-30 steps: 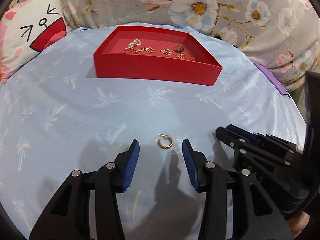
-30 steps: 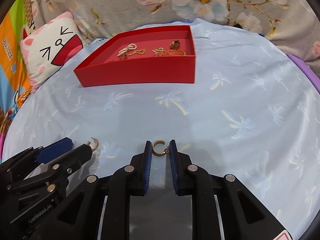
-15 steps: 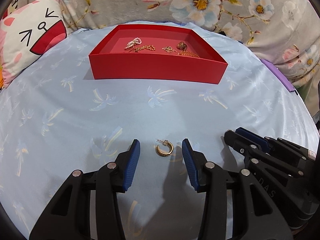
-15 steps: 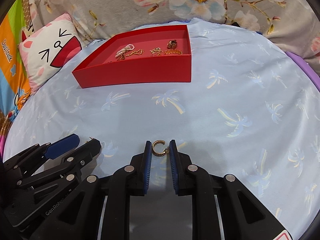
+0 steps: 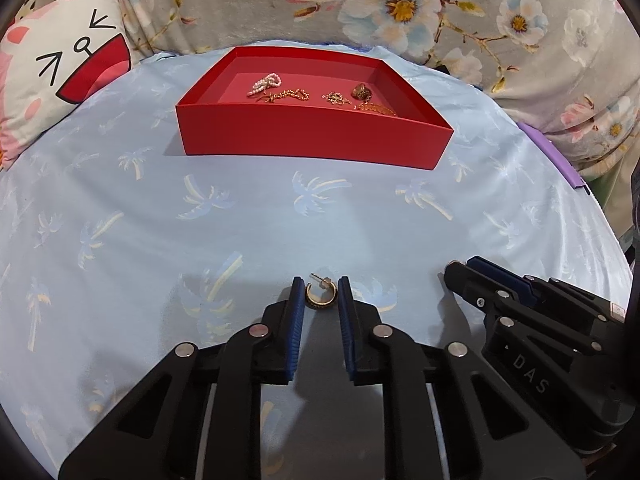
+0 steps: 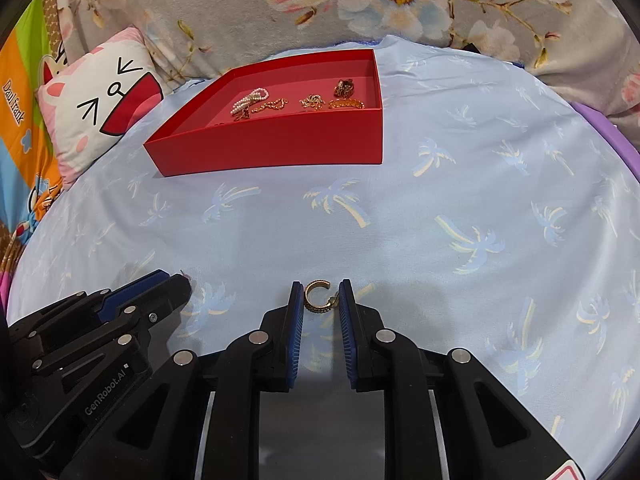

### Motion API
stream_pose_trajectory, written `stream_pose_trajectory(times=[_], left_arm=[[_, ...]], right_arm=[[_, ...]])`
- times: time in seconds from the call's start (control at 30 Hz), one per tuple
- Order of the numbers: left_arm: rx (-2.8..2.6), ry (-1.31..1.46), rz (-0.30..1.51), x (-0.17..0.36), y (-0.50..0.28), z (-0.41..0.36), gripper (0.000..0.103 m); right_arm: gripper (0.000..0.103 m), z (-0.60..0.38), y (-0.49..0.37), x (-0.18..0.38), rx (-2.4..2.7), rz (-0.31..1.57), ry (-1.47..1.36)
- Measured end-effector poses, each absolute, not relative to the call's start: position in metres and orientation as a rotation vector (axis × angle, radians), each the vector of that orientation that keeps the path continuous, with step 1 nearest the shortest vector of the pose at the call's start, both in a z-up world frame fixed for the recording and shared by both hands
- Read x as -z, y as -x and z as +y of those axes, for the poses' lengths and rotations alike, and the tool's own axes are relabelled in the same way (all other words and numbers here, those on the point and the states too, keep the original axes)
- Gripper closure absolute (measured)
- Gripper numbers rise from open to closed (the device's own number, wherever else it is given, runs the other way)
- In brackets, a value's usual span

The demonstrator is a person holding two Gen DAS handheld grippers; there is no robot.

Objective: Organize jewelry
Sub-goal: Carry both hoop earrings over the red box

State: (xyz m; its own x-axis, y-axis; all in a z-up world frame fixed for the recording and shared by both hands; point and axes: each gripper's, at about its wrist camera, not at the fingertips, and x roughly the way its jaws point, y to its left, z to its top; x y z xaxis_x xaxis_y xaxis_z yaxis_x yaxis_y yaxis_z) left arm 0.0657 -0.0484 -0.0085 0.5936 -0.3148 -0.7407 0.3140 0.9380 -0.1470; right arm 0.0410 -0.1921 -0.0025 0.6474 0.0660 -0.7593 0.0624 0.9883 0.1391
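Observation:
My left gripper [image 5: 320,294] is shut on a gold hoop earring [image 5: 320,299], pinched between its blue pads just above the light blue palm-print cloth. My right gripper [image 6: 320,296] is shut on a second gold hoop earring [image 6: 318,298]. The two grippers sit side by side: the right one shows in the left wrist view [image 5: 500,292], the left one in the right wrist view [image 6: 132,300]. A red tray [image 5: 312,140] lies ahead at the back; it holds a pearl piece [image 5: 264,83], gold chains [image 5: 290,95] and a brown ring [image 5: 360,90].
A cat-face cushion [image 5: 68,84] lies at the back left. A floral blanket [image 5: 400,8] runs behind the tray. The cloth [image 5: 280,216] between grippers and tray carries nothing. A purple edge [image 5: 556,160] shows at the right.
My left gripper's jaws have closed from wide open onto the earring. The right gripper has kept hold of its earring. Both have shifted slightly toward the tray.

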Motion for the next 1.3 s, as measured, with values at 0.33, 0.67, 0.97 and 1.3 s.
stream_pose_trajectory(times=[0.33, 0.67, 0.97, 1.3], left_arm=[[0.363, 0.010, 0.846, 0.005, -0.065, -0.039, 0.087], [0.316, 0.024, 0.859, 0.008, -0.077, -0.021, 0.087], [0.311, -0.002, 0.862, 0.005, -0.077, -0.023, 0.087], [0.324, -0.057, 0.768, -0.038, -0.087, -0.025, 0.087]], right_arm=[[0.086, -0.193, -0.038, -0.001, -0.013, 0.838, -0.165], [0.086, -0.186, -0.044, 0.004, -0.024, 0.872, -0.143], [0.086, -0.186, -0.041, 0.002, -0.041, 0.869, -0.172], [0.086, -0.175, -0.052, -0.034, -0.084, 0.806, -0.147]])
